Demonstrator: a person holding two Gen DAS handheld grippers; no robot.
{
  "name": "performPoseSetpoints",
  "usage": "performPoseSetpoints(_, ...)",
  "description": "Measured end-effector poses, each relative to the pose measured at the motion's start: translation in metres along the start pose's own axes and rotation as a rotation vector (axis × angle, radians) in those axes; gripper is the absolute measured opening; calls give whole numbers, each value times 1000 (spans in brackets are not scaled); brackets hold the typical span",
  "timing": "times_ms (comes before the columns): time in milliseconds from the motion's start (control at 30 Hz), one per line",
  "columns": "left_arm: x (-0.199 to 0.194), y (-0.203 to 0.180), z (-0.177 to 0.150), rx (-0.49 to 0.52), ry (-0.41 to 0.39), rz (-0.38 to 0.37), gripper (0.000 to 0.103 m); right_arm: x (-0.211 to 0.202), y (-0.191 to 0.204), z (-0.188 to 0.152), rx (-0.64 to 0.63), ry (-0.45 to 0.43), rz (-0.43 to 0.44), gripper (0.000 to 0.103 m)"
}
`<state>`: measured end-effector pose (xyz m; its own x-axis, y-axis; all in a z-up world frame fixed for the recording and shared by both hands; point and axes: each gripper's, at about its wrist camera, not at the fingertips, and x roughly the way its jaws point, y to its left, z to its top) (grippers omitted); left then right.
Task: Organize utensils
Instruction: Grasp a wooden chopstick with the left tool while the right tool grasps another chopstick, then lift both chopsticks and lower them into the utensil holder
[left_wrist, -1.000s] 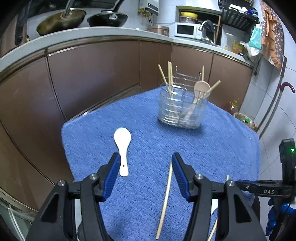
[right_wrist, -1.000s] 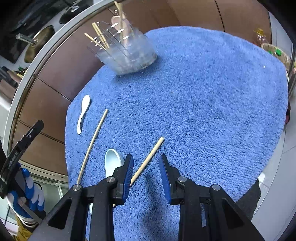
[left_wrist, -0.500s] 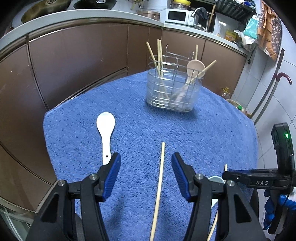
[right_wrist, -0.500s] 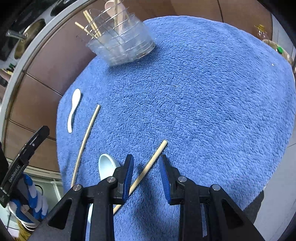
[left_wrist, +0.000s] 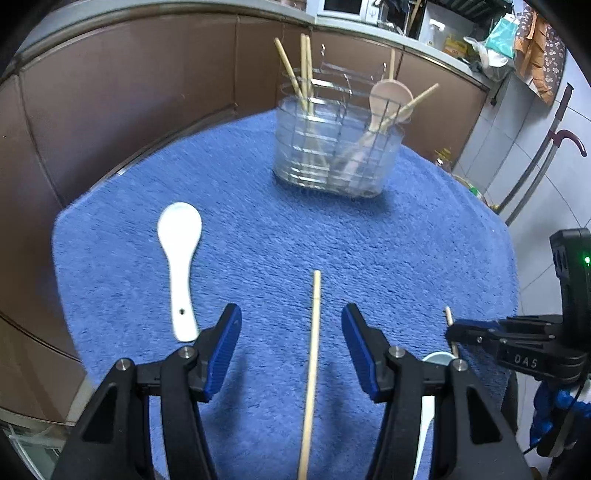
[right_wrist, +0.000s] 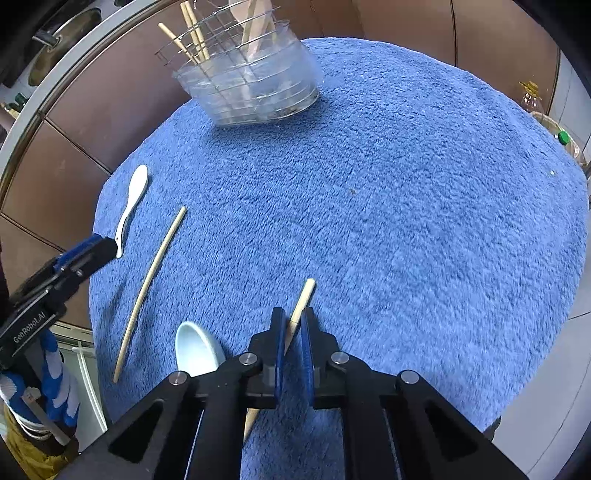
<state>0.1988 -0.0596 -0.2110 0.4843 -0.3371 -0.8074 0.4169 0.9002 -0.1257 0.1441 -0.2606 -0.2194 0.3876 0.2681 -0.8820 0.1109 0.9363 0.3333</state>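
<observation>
1. My right wrist view shows what the left cannot: my right gripper (right_wrist: 291, 332) has its blue pads pinched narrow on a short chopstick (right_wrist: 302, 301), whose free tip points toward the upper right of the frame while its other end runs back under the jaws. In the left wrist view that same stick (left_wrist: 449, 318) is only a sliver at the lower right, poking out past the right tool.
2. My left gripper (left_wrist: 291, 332) stands wide, holding nothing, with a long chopstick (left_wrist: 312, 362) lying between the fingers on the blue towel (left_wrist: 424, 251), its long axis running from the bottom of the frame straight up toward the utensil holder (left_wrist: 338, 162).
3. Writing: the right tool's body reads "DAS" in the left view; the left tool's body reads "GenRobot.AI" in the right view.
4. A white spoon (left_wrist: 181, 254) lies left of centre, bowl toward the top, handle toward my left finger (the handle has a small hole).
5. A pale blue spoon (right_wrist: 197, 349) sits just left of my right jaws, partly hidden.
6. The holder carries upright chopsticks and a wooden spoon (left_wrist: 389, 99), bowl up.
</observation>
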Motion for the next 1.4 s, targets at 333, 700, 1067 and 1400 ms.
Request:
performPoseSetpoints(333,42,-7,21,-1,183,-70,43,1,-9,35,-54,7,-60,7)
performPoseSetpoints(700,67,-11,28,22,291,-43,27,18,2,53,-167,89,-112,8)
performPoseSetpoints(1067,78,-20,38,55,359,-18,7,48,33,77,-270,205,-162,9)
performPoseSetpoints(1400,87,-33,37,70,333,-1,5,53,30,83,-262,203,-147,10)
